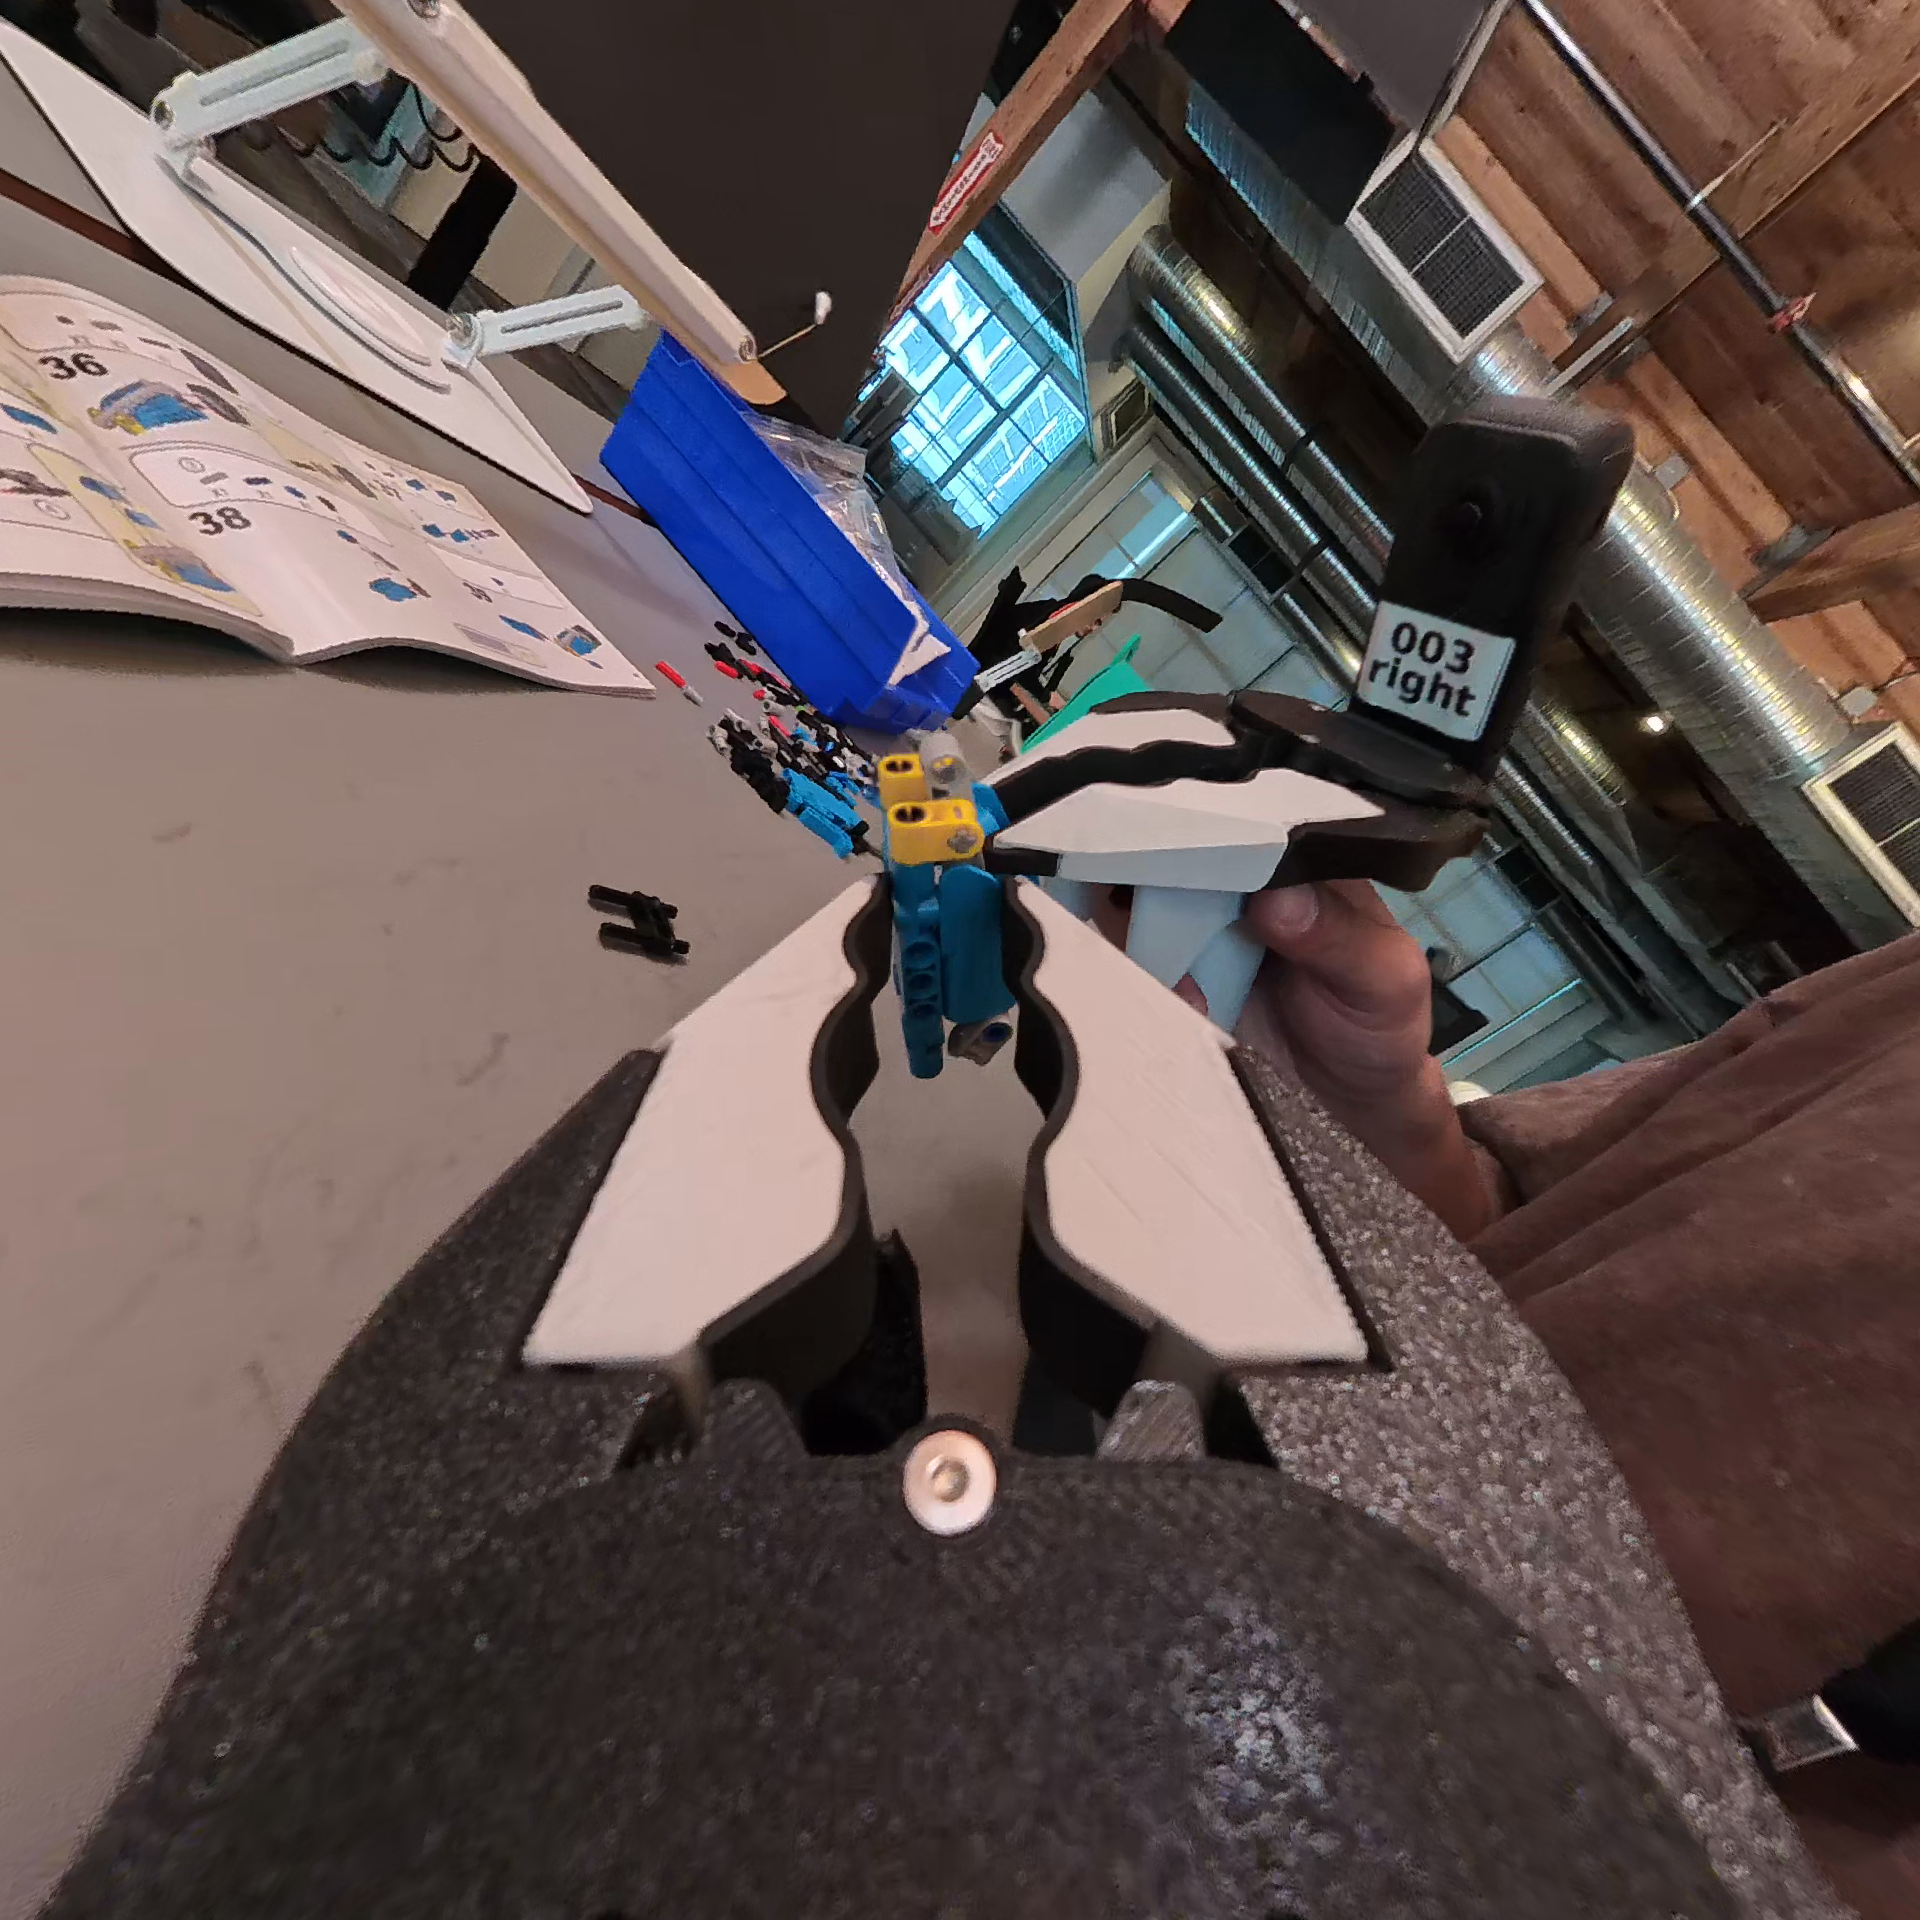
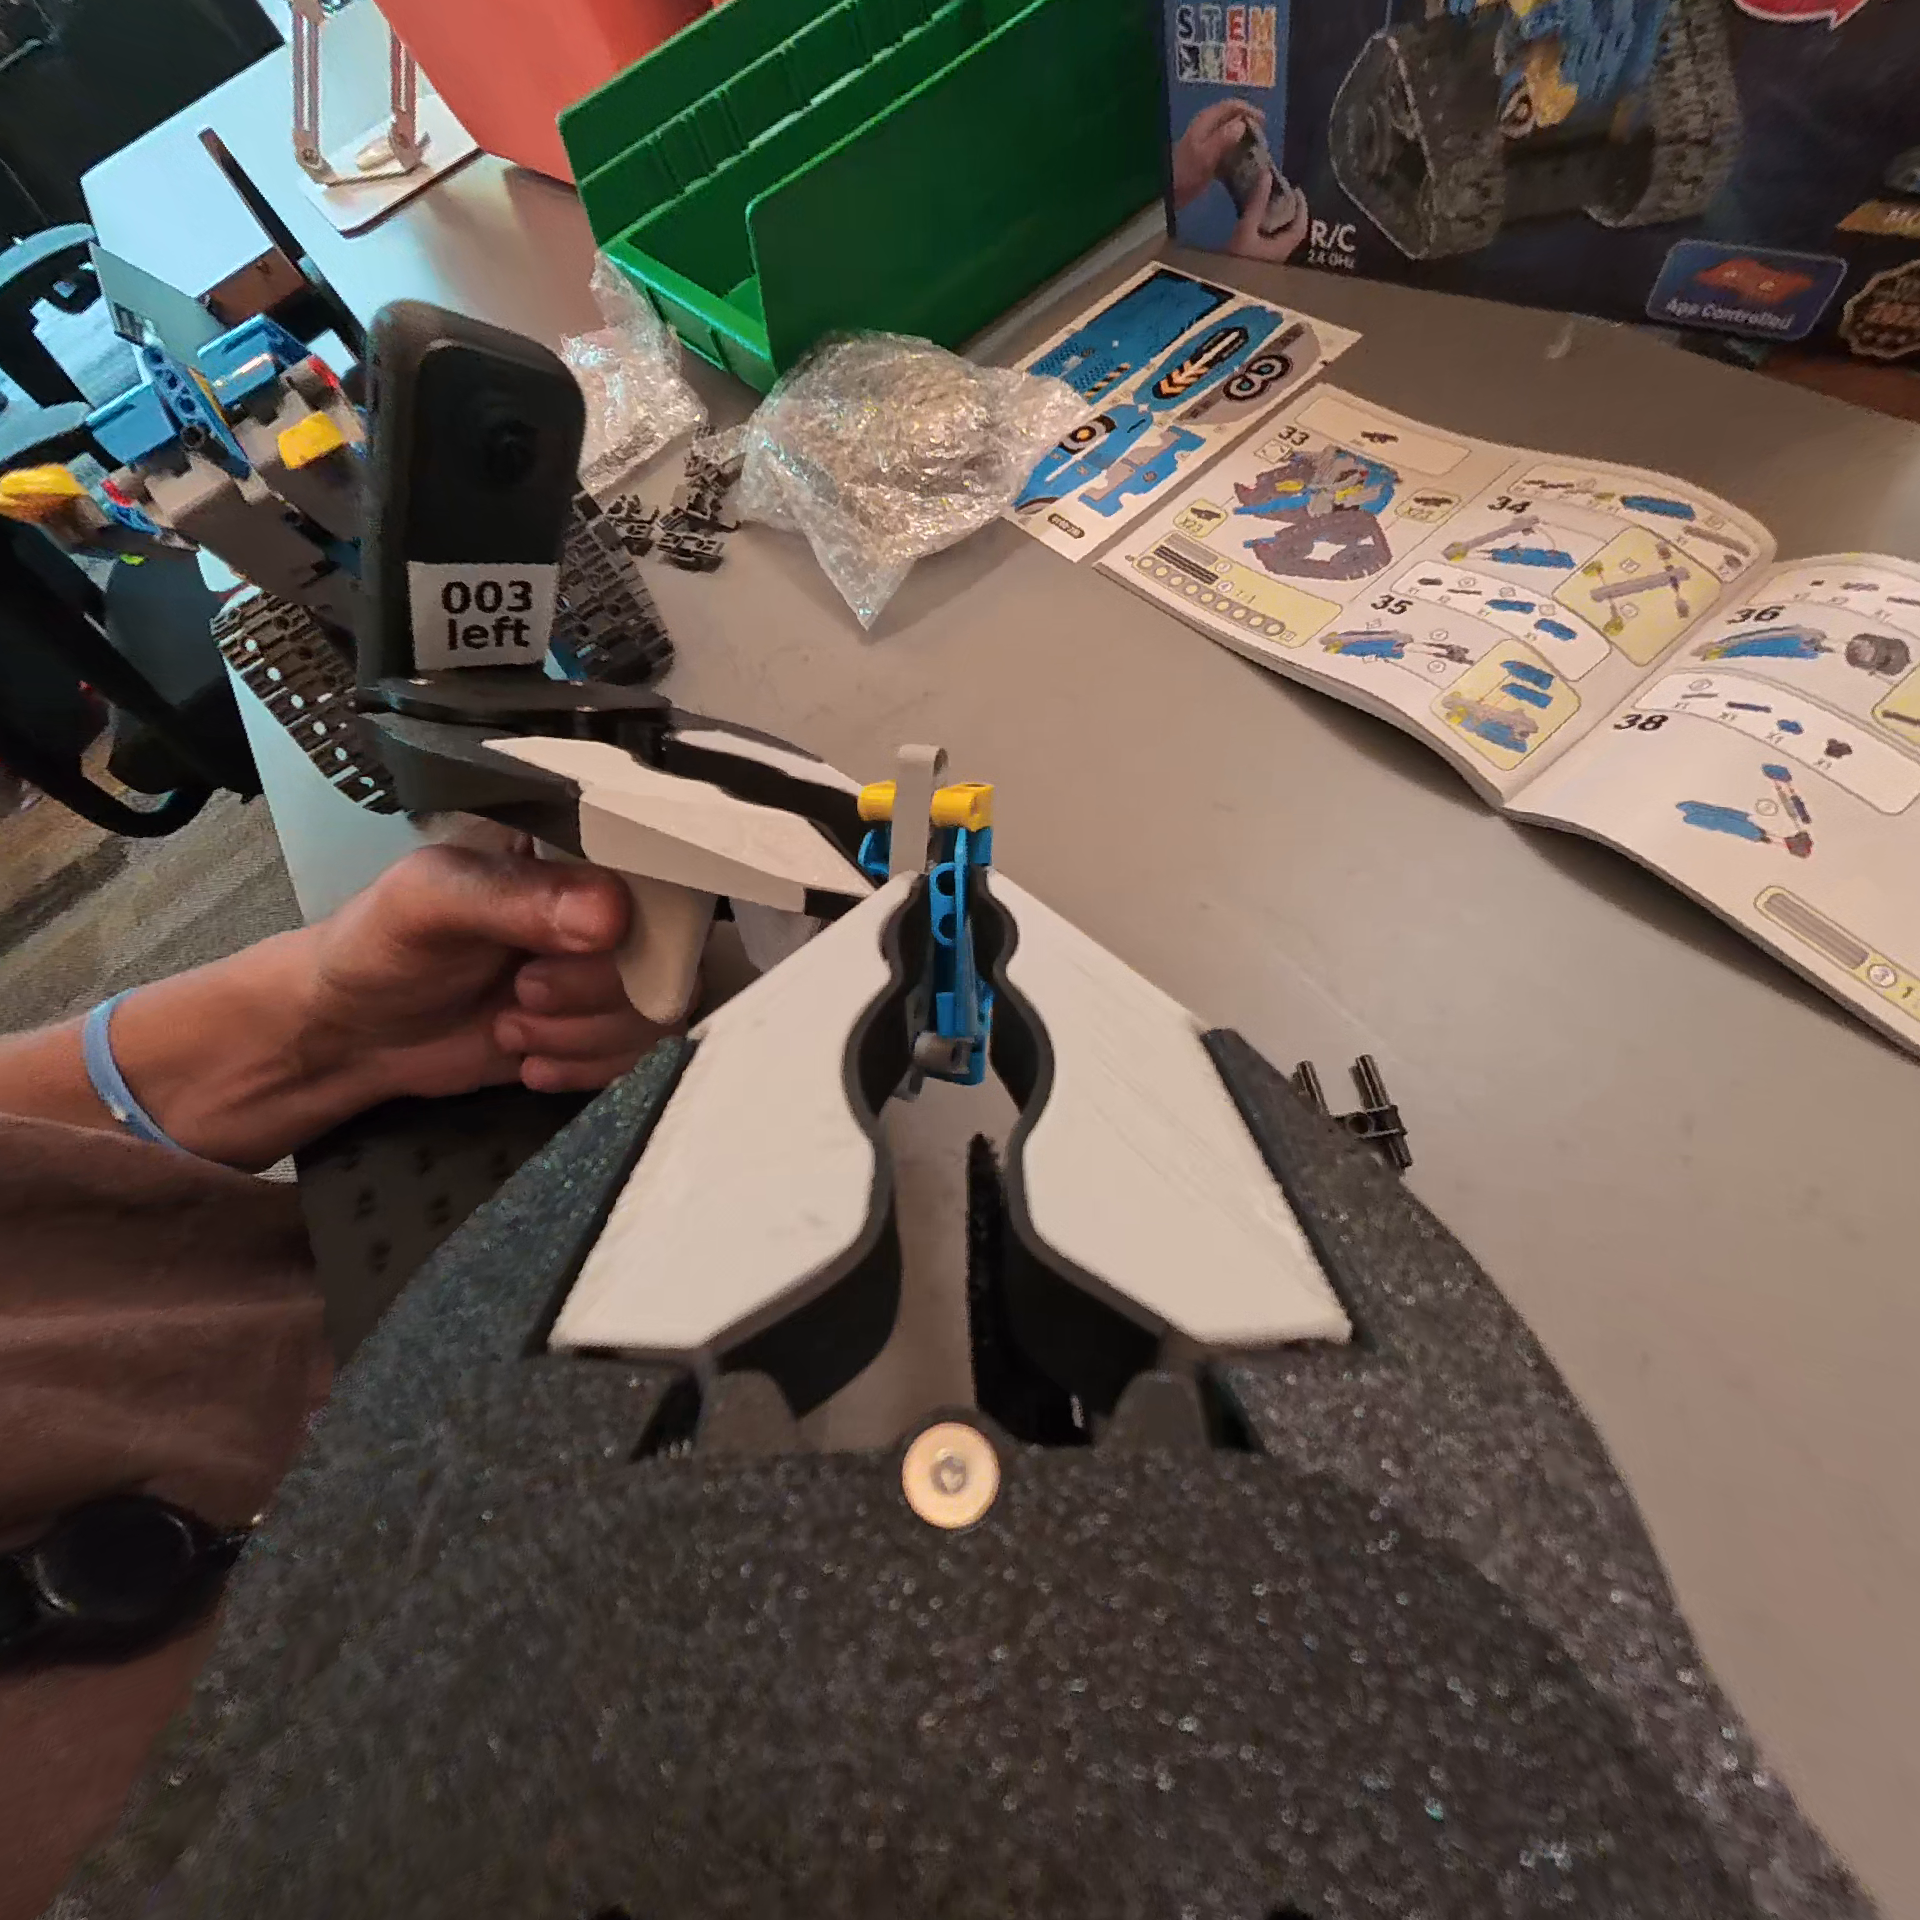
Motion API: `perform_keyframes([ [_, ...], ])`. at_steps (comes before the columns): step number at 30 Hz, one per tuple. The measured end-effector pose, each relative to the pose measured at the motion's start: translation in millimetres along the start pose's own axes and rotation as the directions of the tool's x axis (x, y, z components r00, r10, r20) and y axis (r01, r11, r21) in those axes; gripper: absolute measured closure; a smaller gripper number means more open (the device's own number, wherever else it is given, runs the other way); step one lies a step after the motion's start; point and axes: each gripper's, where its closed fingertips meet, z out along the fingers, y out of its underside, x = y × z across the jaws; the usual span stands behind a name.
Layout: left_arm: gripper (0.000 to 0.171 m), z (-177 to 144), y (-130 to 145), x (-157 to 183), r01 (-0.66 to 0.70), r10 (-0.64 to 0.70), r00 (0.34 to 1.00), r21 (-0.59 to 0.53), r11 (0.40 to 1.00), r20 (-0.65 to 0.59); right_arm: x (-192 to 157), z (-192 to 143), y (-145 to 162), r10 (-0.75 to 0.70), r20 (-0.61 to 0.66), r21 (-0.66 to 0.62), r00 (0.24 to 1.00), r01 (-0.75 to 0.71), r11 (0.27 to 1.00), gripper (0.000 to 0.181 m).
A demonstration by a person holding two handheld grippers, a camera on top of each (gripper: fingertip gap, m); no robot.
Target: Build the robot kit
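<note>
A: What is the left gripper (image 1: 948, 902) doing?

B: Its 2 white fingers (image 1: 774, 1049) are pinched on a small blue brick assembly (image 1: 940, 961), held above the grey tabletop (image 1: 312, 1143). The blue beams sit between the tips, and 2 yellow connectors (image 1: 930, 816) and a grey piece stick out past them.

A: And the right gripper (image 2: 951, 894)?

B: Clamped on the same blue brick assembly from the other side. In the right wrist view its fingertips (image 2: 831, 935) close on the blue beam, with the yellow connectors and a grey upright piece just beyond. The 2 grippers meet at the assembly, roughly crosswise.

A: Who holds them?

B: A person; a hand (image 2: 468, 966) wraps the left gripper's handle, with a light blue band at the wrist, and a brown sleeve (image 1: 1662, 1299) shows by the right gripper.

A: What lies around?

B: An open instruction booklet (image 2: 1558, 665) lies on the tabletop to the right of the grippers, a sticker sheet (image 2: 1164, 384) just beyond it. A black pin connector (image 2: 1356, 1112) lies near the right gripper's body. Farther back are crumpled clear bags (image 2: 904, 457), a green bin (image 2: 831, 187) and the kit's box (image 2: 1558, 156). A part-built tracked model (image 2: 260, 499) stands behind the left gripper. The left wrist view shows a blue bin (image 1: 769, 540) and a scatter of small loose parts (image 1: 779, 748) beside it.
</note>
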Motion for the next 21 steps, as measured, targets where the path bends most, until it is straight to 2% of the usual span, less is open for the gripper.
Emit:
perform_keyframes([
  [10,0.152,-3,-6,8,0.062,-0.060,0.995,0.035,0.997,-0.079,-9,-3,-5,0.058,0.131,-0.012,0.990,-0.057,0.998,0.172],
  [21,0.152,-7,-10,8,0.107,-0.101,0.989,0.059,0.993,-0.108,-11,0,-10,0.158,0.179,-0.008,0.971,-0.159,0.987,0.172],
])
